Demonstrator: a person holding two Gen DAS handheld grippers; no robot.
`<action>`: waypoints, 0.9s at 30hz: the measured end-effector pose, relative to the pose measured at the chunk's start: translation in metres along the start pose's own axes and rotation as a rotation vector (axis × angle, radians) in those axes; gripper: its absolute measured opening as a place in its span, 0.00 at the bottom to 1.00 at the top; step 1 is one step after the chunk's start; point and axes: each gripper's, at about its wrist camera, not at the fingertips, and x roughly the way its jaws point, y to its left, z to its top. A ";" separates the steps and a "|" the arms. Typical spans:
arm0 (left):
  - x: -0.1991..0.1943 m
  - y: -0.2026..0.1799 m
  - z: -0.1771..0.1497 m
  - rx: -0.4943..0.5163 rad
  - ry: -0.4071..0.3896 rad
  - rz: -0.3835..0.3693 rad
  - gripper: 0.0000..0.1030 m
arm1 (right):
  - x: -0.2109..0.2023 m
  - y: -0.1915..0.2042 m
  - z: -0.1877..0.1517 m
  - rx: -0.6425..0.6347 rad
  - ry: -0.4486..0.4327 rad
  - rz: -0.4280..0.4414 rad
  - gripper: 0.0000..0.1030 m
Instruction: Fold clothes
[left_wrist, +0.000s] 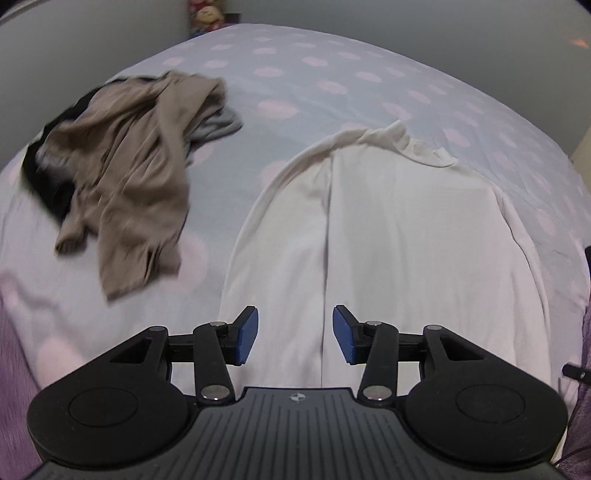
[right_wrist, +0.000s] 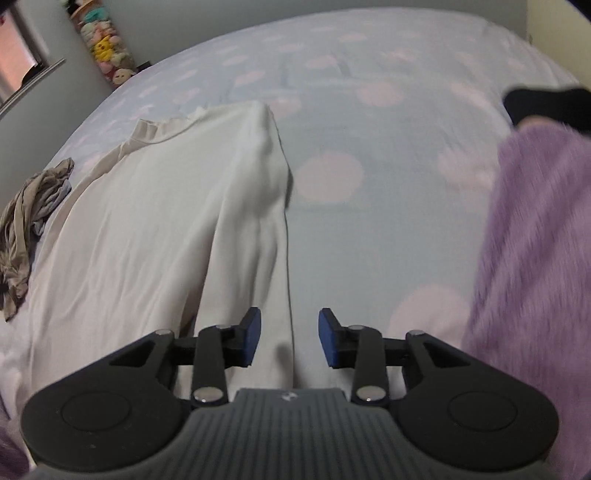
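A white top (left_wrist: 388, 229) lies spread on the bed with its sides folded in toward the middle and its collar at the far end. It also shows in the right wrist view (right_wrist: 159, 229). My left gripper (left_wrist: 295, 334) is open and empty above the near end of the top, over its centre seam. My right gripper (right_wrist: 290, 336) is open and empty above the top's near right edge. A crumpled tan garment (left_wrist: 125, 184) lies to the left on a dark one; it shows in the right wrist view (right_wrist: 26, 214) too.
The bed has a pale blue sheet with pink spots (left_wrist: 295, 74), also seen in the right wrist view (right_wrist: 388, 155). A purple fuzzy fabric (right_wrist: 535, 258) fills the right side. Plush toys (right_wrist: 107, 48) stand by the far wall.
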 end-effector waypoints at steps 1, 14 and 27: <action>-0.002 0.002 -0.005 -0.017 -0.002 -0.011 0.41 | 0.002 -0.001 -0.004 0.009 0.027 -0.001 0.40; -0.032 0.003 -0.020 -0.039 -0.076 -0.053 0.41 | -0.019 -0.002 -0.014 0.071 0.008 0.052 0.07; -0.022 0.028 -0.013 -0.092 -0.056 0.001 0.41 | -0.082 -0.088 0.128 0.119 -0.252 -0.238 0.07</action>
